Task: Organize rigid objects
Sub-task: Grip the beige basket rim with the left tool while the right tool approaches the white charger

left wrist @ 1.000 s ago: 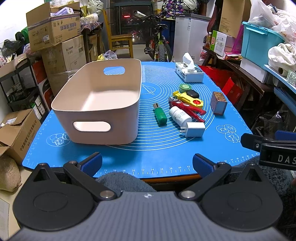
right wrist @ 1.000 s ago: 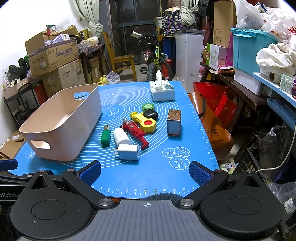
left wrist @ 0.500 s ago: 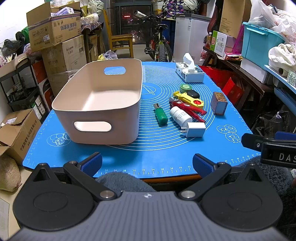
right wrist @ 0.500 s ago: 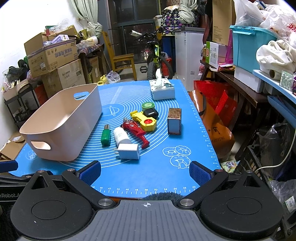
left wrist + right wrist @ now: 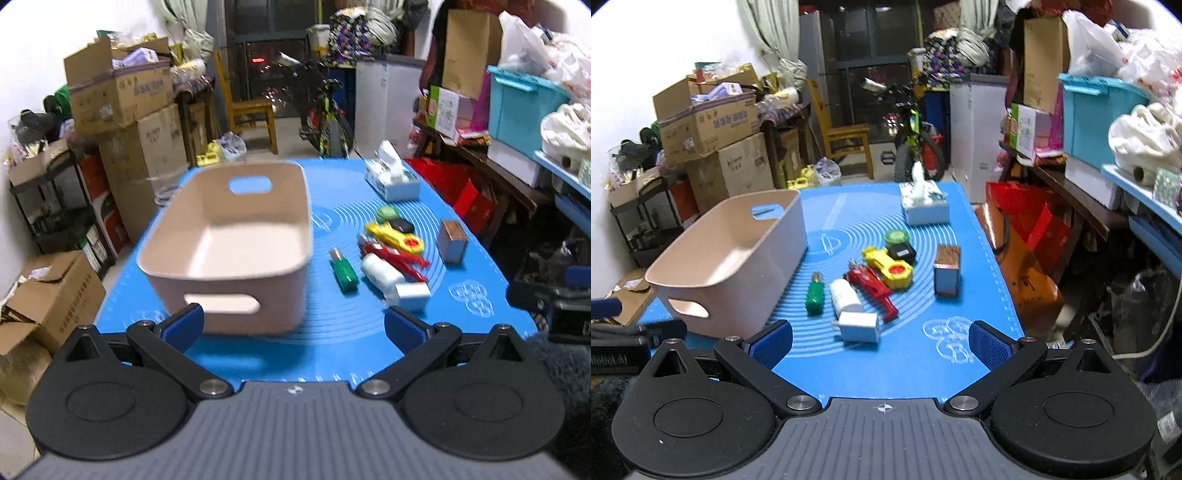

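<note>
An empty beige bin [image 5: 236, 251] [image 5: 738, 254] stands on the left of a blue mat [image 5: 332, 332] [image 5: 923, 332]. To its right lie small items: a green tool [image 5: 815, 293], a white bottle [image 5: 844, 295], a white charger [image 5: 858, 326], red pliers [image 5: 873, 288], a yellow tool [image 5: 888, 262], a black case [image 5: 902, 252], a green round tin [image 5: 896, 236] and a small brown-topped box [image 5: 946, 271]. My left gripper [image 5: 293, 323] is open and empty just short of the bin's near wall. My right gripper [image 5: 881, 339] is open and empty, just short of the charger.
A white tissue box [image 5: 923, 206] stands at the mat's far right. Cardboard boxes [image 5: 713, 125] stack up to the left, a bicycle [image 5: 912, 147] stands behind the table, and shelves with a teal crate [image 5: 1100, 114] run along the right.
Both grippers have moved forward over the near table edge toward the bin and the items. Their jaws stay open.
</note>
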`<state>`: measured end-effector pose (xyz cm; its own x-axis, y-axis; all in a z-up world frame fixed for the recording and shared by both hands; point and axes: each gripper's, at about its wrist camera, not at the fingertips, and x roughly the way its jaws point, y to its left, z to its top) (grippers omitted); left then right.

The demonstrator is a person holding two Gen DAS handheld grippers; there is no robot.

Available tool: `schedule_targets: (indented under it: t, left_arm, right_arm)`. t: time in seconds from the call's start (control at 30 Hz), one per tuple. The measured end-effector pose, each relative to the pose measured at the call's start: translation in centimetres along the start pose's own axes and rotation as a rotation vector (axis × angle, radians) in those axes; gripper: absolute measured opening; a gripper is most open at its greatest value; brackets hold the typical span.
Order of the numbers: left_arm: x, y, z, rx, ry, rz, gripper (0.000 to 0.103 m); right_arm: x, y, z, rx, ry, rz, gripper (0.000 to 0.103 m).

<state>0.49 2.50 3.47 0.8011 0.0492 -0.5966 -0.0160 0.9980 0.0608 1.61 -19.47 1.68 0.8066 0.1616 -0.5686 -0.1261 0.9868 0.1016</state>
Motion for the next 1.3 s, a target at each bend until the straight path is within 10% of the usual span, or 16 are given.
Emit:
schedule_targets:
  t: [0.43, 0.97, 1.3]
  left_arm:
    - [2.2, 6.2, 5.9, -0.081, 0.008, 0.08, 0.103]
    - [12.3, 13.4, 7.7, -0.081, 0.195, 0.136, 0.102]
    - [17.2, 15.6, 5.5, -0.092, 0.381, 0.158, 0.071]
  right_arm:
    - [3.0, 2.5, 4.7, -0.033, -0.024, 0.05, 0.101]
    - [16.2, 3.8, 3.6, 0.028, 0.225, -0.041, 0.101]
    - [20.6, 3.7, 1.8, 0.056, 0.32, -0.088, 0.101]
